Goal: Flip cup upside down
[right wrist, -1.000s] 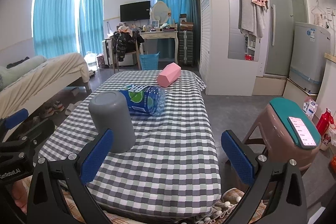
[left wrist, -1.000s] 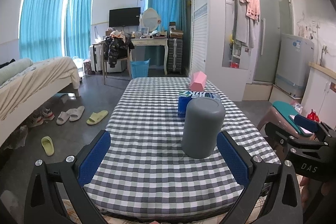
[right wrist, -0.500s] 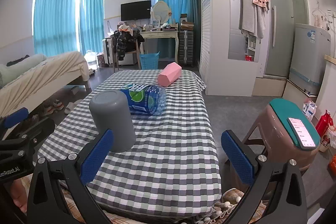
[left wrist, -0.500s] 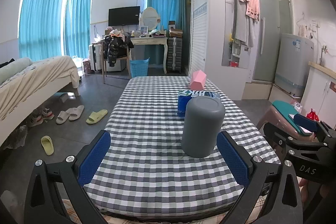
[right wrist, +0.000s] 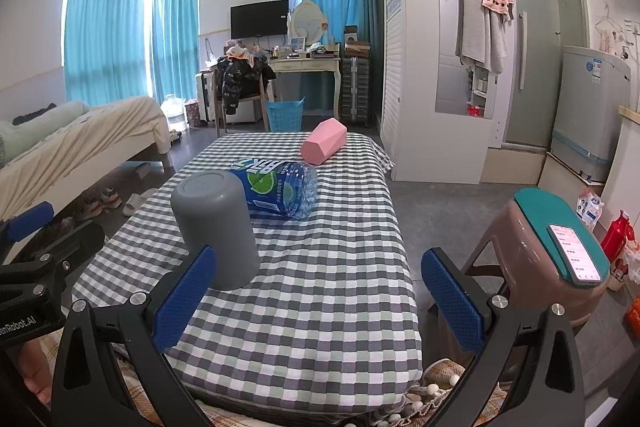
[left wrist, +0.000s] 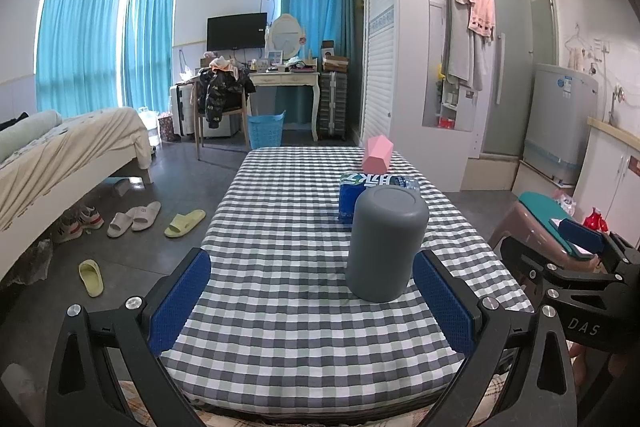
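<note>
The grey cup (left wrist: 386, 243) stands on the checked tablecloth (left wrist: 280, 267) near the table's front edge, closed base up and mouth down against the cloth. Its long axis is vertical. Judged from this pose, the flip appears already done.

Relation to the grippers: in the left wrist view the cup sits ahead of the left gripper (left wrist: 312, 301), offset toward that gripper's right finger (left wrist: 442, 301) and just beyond its tip, apart from it. In the right wrist view the cup (right wrist: 216, 227) lies ahead and to the left of the right gripper (right wrist: 318, 301), partly behind its left finger (right wrist: 184, 301); contact cannot be confirmed from this angle, though the left wrist view shows the right gripper (left wrist: 576, 259) well clear of the cup. The left gripper is the better aligned of the two; neither encloses the cup.

Gripper state: both stand wide open and hold nothing.

Surroundings: a plastic bottle with a blue-green label (right wrist: 276, 189) lies on its side directly behind the cup. A pink faceted container (right wrist: 324, 141) lies farther back near the far edge.
</note>
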`<state>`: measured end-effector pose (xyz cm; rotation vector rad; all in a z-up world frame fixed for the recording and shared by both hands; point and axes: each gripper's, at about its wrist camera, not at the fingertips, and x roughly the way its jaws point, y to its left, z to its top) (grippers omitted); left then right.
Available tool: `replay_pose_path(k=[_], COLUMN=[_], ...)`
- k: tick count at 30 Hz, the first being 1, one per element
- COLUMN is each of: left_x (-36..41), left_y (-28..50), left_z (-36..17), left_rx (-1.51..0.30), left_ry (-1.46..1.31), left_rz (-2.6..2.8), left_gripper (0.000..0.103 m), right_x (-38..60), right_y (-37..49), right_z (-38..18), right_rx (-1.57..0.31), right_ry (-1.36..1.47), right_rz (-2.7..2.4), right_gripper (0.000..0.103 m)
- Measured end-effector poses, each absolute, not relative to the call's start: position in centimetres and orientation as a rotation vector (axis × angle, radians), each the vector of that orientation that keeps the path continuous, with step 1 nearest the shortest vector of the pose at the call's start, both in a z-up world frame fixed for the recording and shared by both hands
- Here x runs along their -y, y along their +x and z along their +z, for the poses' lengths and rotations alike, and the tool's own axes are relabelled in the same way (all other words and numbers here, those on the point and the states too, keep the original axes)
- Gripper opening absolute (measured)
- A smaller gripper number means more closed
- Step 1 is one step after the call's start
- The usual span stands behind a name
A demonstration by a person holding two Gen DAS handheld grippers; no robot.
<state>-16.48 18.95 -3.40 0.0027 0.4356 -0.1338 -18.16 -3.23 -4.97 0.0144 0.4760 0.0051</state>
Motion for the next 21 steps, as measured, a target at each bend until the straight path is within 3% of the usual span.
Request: replay_pose_path(k=[21], left_x=[-19.13], left_y=[-16.82], left_z=[-3.30], left_rx=[-0.430], left_ry=[0.011], left_rz=[-0.132], left_gripper=[0.103], right_x=[3.28], right_y=[-18.21], right_z=[-5.51], right_rx=[-0.489], right_ry=[0.010], right_rz=[0.004], right_gripper=[0.103])
